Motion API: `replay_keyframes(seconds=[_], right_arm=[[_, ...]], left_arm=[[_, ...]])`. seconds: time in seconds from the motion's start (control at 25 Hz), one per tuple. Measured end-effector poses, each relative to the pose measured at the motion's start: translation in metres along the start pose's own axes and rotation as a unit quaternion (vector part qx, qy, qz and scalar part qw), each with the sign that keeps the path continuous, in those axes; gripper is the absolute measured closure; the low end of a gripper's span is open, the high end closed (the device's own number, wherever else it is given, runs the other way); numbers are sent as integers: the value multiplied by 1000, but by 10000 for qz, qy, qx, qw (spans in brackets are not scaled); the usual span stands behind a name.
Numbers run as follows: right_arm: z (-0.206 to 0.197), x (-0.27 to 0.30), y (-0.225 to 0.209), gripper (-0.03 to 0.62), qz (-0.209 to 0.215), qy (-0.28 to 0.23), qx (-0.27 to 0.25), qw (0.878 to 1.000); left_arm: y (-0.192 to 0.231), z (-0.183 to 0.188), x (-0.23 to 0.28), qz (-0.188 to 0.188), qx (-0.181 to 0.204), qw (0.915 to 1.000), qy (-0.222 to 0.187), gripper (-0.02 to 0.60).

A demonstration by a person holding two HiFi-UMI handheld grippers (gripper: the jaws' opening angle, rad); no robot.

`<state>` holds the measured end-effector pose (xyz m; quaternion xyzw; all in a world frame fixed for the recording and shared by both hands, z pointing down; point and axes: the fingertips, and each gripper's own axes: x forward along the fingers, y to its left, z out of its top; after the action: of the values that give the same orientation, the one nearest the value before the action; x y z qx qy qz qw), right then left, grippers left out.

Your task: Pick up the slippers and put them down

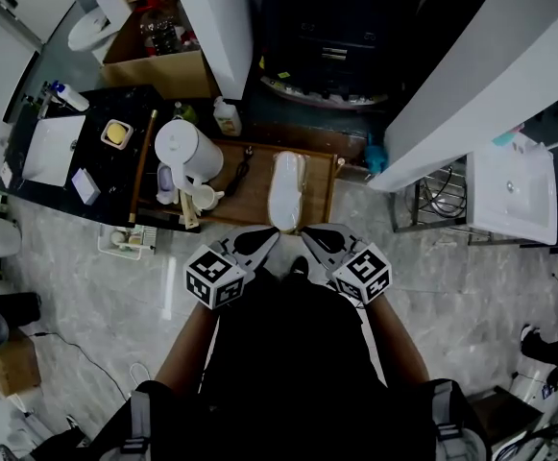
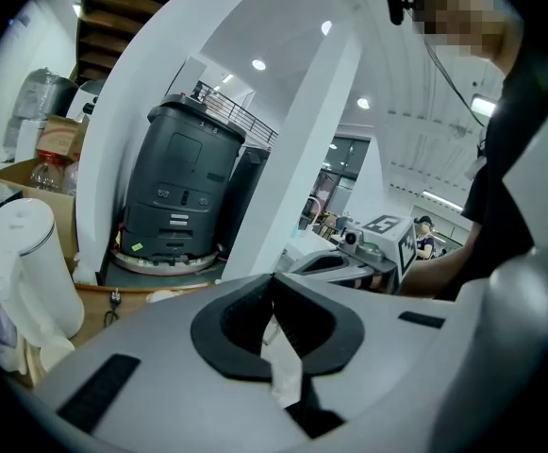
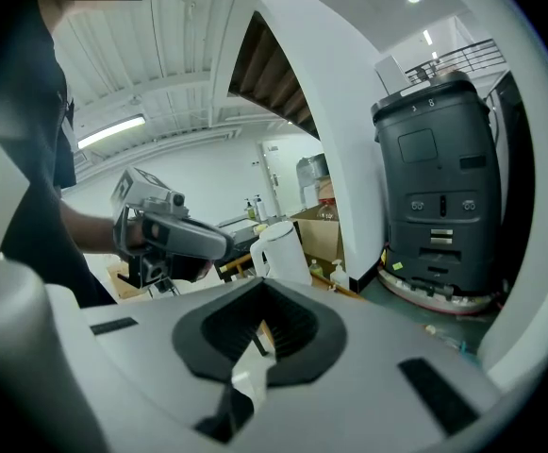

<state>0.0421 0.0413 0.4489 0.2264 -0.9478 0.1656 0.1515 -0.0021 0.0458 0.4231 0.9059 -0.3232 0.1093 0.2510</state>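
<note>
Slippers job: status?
Done: nothing that shows. The white slipper lies on the wooden tray, no gripper on it. In hand: nothing; left gripper and right gripper are shut, empty, short of the tray. Left: probably the whole pick-up and put-down.

The white slippers (image 1: 286, 192) lie close together, flat on the wooden board (image 1: 319, 196).

Premises: open lab or workshop hall, marble floor (image 1: 451, 286). Behind the wooden table (image 1: 319, 192): grey machine (image 2: 184, 192), white pillars (image 1: 226, 17), cardboard box (image 1: 158, 70).
</note>
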Motion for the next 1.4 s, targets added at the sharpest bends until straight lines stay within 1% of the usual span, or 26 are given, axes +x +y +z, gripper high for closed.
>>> replay_keyframes(seconds=[0.2,0.4,0.6,0.84,1.08,1.28,1.4], right_arm=[[-2,5,-6,588,59,121,27,9999],[6,17,-7,588,76,170,6,9998],[5,26,-9,588,54,232,86,9997],[2,39,-18,588,57,327,191,9993],[-12,48,-28,588,45,573,354,9977],[-23,61,-39,583,73,671,512,9964],[-33,68,-48,548,43,767,607,9952]], left_arm=[[9,1,2,28,-80,10000,8,569],[21,7,1,-17,-97,9999,30,569],[31,5,2,-63,-163,9998,108,569],[48,-4,8,-83,-328,9991,248,569],[52,-10,18,-470,-496,9974,236,568],[66,-30,31,-553,-556,9955,537,566],[77,-44,38,-554,-658,9935,750,554]])
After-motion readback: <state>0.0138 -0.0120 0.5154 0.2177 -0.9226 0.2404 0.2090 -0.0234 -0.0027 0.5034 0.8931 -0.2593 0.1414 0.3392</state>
